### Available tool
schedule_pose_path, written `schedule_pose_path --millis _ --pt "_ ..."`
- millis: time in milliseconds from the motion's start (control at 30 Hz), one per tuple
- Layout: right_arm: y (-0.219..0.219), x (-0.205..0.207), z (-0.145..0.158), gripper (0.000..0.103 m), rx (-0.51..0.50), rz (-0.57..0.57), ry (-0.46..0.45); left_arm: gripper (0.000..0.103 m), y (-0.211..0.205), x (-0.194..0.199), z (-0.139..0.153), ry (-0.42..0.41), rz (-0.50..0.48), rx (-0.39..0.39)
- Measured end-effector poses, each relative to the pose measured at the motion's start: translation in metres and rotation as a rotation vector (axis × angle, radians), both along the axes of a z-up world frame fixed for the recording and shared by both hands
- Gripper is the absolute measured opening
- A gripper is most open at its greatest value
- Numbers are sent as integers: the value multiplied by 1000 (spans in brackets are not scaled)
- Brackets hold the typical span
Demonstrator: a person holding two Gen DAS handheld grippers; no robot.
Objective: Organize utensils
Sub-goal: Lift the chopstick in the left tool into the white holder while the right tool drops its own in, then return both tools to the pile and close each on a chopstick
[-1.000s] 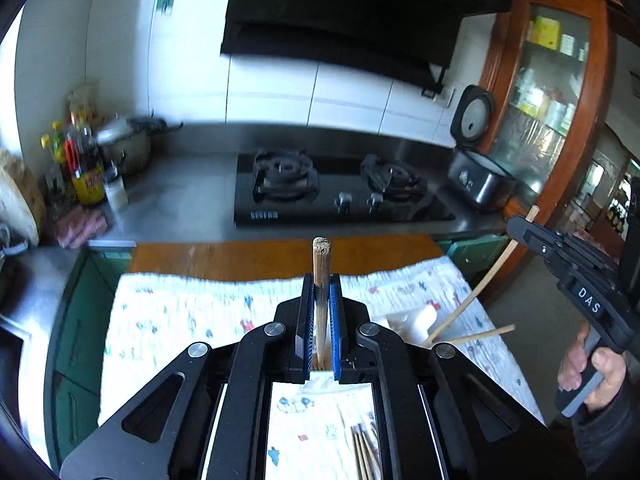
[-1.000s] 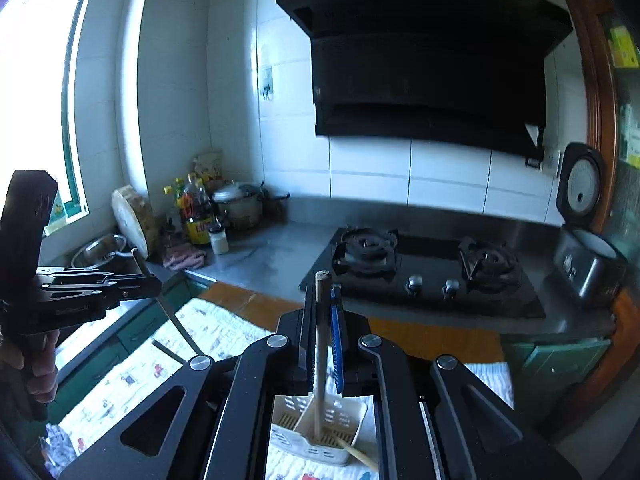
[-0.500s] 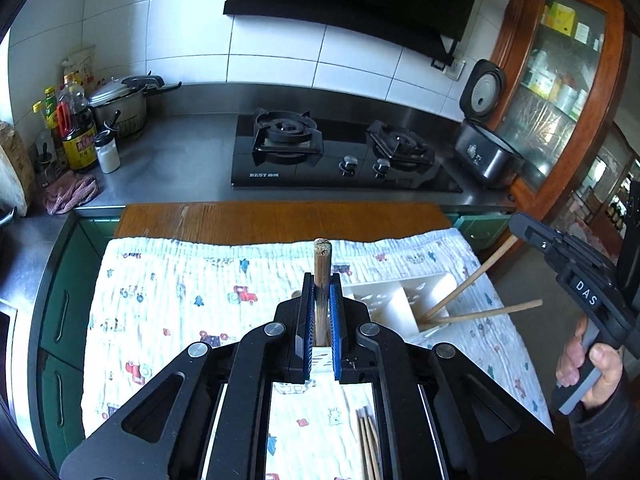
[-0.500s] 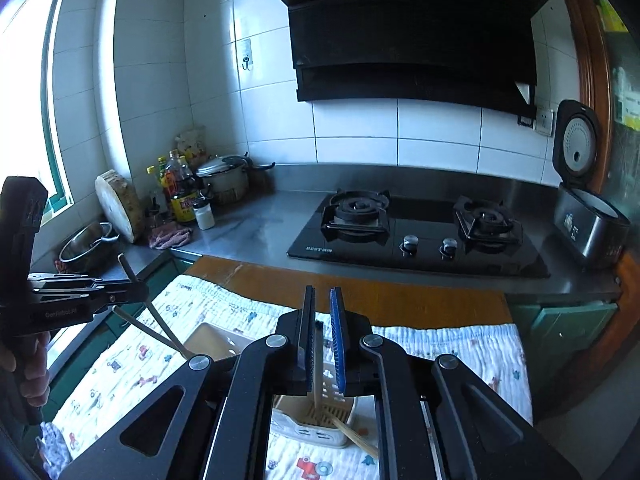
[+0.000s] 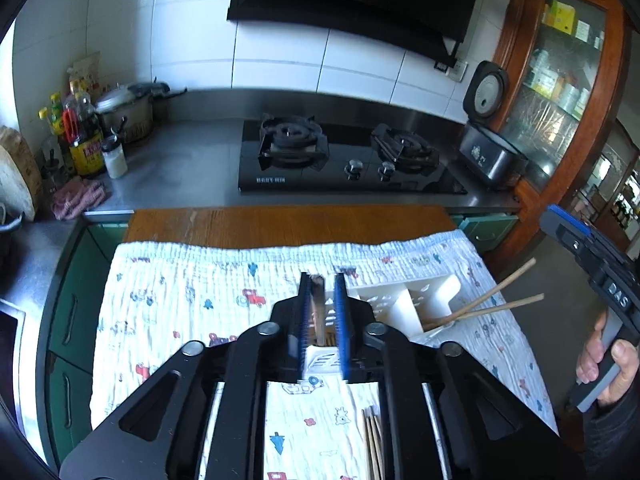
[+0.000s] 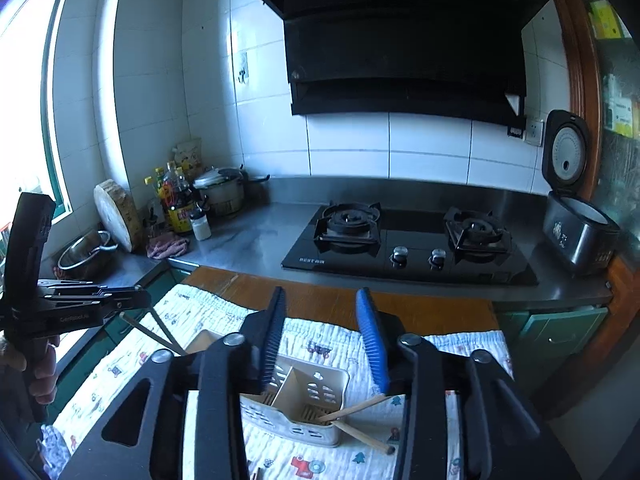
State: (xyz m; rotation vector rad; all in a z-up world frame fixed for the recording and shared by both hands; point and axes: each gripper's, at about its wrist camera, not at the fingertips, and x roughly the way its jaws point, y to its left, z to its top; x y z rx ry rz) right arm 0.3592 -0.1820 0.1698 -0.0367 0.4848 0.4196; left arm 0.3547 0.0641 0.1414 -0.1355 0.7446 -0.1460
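A white slotted utensil holder (image 5: 404, 300) stands on the patterned cloth (image 5: 180, 292). My left gripper (image 5: 322, 308) is open above its left compartment, with a wooden chopstick (image 5: 318, 312) loose between the jaws. Two chopsticks (image 5: 492, 300) lean out of the holder's right compartment. More chopsticks (image 5: 372, 440) lie on the cloth below the left gripper. My right gripper (image 6: 324, 340) is open and empty above the holder (image 6: 304, 404), where two chopsticks (image 6: 356, 420) rest. The left gripper (image 6: 132, 304) shows at the left of the right wrist view, above two chopsticks (image 6: 160, 332).
A wooden table edge (image 5: 288, 222) lies beyond the cloth. Behind it are a gas hob (image 5: 344, 160), a rice cooker (image 5: 488, 144), bottles and a pot (image 5: 88, 132) on the steel counter. A wooden cabinet (image 5: 560, 80) stands at the right.
Both grippers have opened. The right one let its chopstick drop into the holder. The left one's chopstick has slid down between the jaws.
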Motion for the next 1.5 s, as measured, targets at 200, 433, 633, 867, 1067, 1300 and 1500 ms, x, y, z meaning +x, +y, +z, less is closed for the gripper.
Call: schedule_pose_path --millis 200,433,633,867,1067,1300,1500 --pt "-8 -45 7 49 8 48 -19 22 -3 -36 28 -93 -10 1" --pt "-8 -96 -29 50 -5 108 57 27 -11 -79 24 -108 -31 7" --pt "-4 -130 -77 50 -33 125 160 27 -10 -111 -2 -55 -35 -8" --pt "6 -164 -131 45 -86 155 278 27 -16 -139 -51 57 -42 -11" --pt "10 -188 -182 39 -129 167 387 27 -18 -160 -100 172 -43 -32" --pt "11 -204 -215 26 -111 163 483 27 -10 -180 -142 276 -14 -90" --pt "13 -206 -225 17 -120 161 511 26 -12 -190 -162 327 -16 -108"
